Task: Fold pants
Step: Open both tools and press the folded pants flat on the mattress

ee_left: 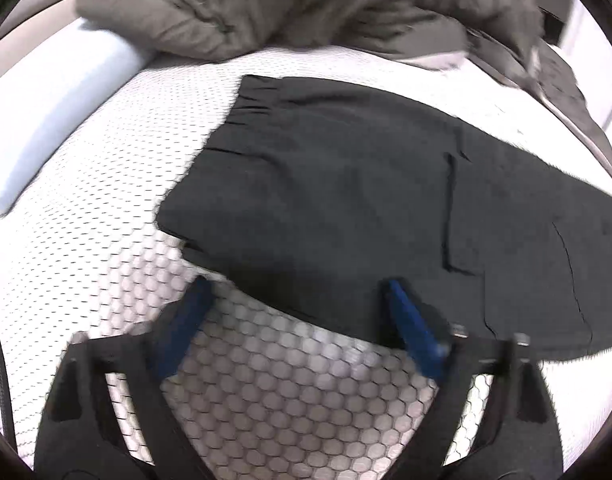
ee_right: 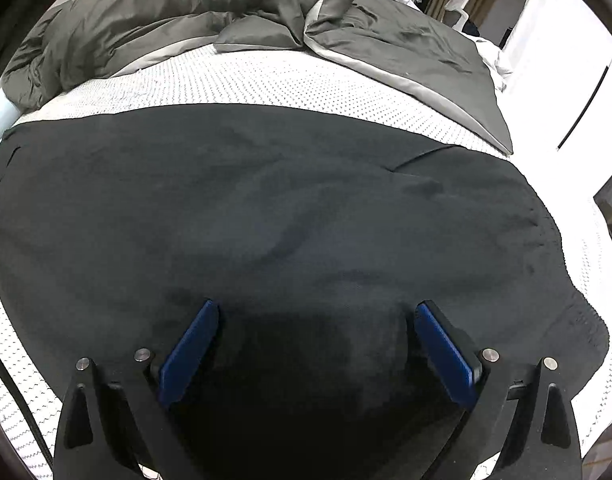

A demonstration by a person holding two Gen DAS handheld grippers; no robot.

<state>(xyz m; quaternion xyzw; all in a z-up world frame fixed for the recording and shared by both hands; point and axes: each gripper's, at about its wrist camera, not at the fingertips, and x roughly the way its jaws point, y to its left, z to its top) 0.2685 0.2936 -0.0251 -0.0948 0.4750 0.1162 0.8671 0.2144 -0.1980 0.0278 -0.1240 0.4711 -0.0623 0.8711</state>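
Dark grey pants (ee_left: 346, 184) lie flat on a white patterned mattress (ee_left: 105, 184). In the left wrist view the gathered waistband is at the upper left and the legs run off to the right. My left gripper (ee_left: 293, 284) is open and empty, low over the mattress at the near edge of the pants. Its right fingertip overlaps the fabric edge. In the right wrist view the pants (ee_right: 265, 208) fill the middle. My right gripper (ee_right: 316, 308) is open and empty, close above the dark fabric.
A crumpled grey duvet (ee_right: 185, 12) lies along the far side of the bed; it also shows in the left wrist view (ee_left: 265, 4). A pale blue pillow (ee_left: 65, 92) sits at the left. White furniture (ee_right: 558, 68) stands beyond the bed's right edge.
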